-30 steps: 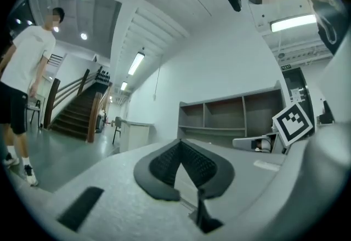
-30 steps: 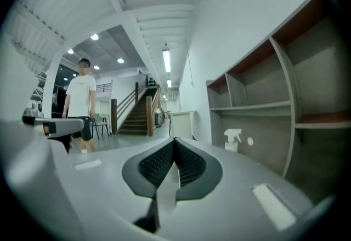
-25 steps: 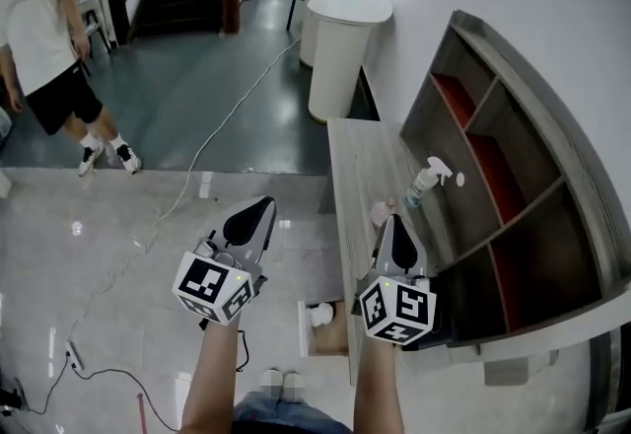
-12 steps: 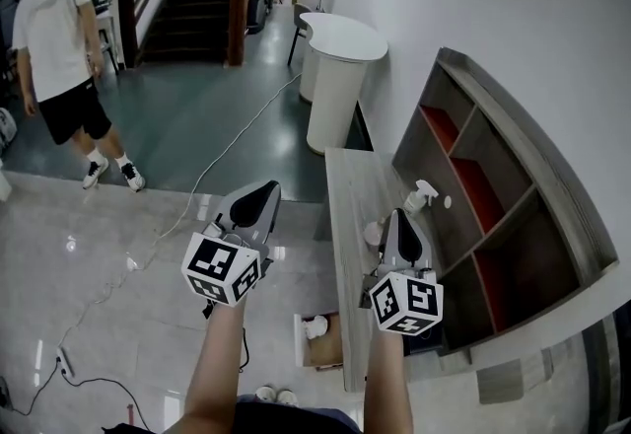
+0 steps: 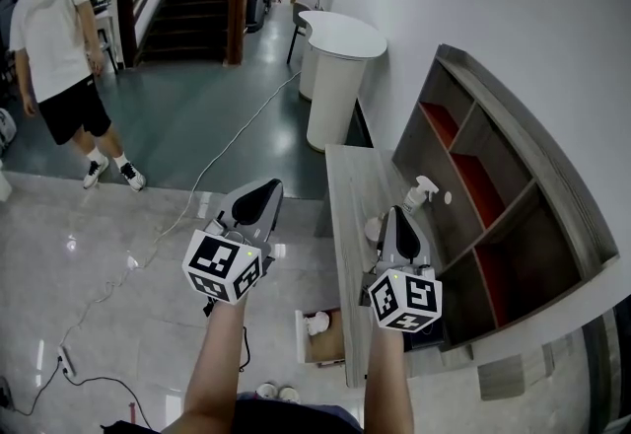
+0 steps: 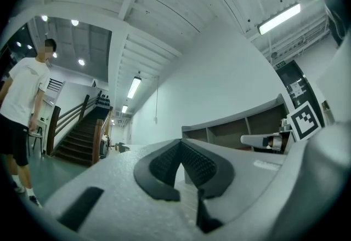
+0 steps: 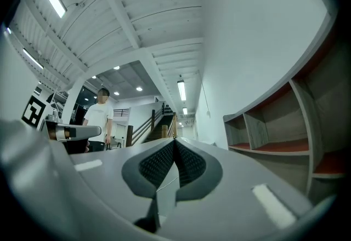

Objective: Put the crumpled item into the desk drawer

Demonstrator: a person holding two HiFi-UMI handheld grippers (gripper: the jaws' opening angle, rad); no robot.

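Left gripper (image 5: 258,197) hovers over the floor (image 5: 118,254), right gripper (image 5: 398,223) above the desk (image 5: 347,176); both have fingers clenched on nothing; the crumpled item (image 5: 373,229) lies on the desk beside the right gripper's tip, near a spray bottle (image 5: 421,193); the drawer (image 5: 331,343) stands open with 1 white thing (image 5: 316,324) inside.

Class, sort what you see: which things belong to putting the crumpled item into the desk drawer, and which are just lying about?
For the job:
crumpled item on the desk
open desk drawer
left gripper and right gripper, both shut and empty

Just about:
spray bottle
shelf unit
floor cable
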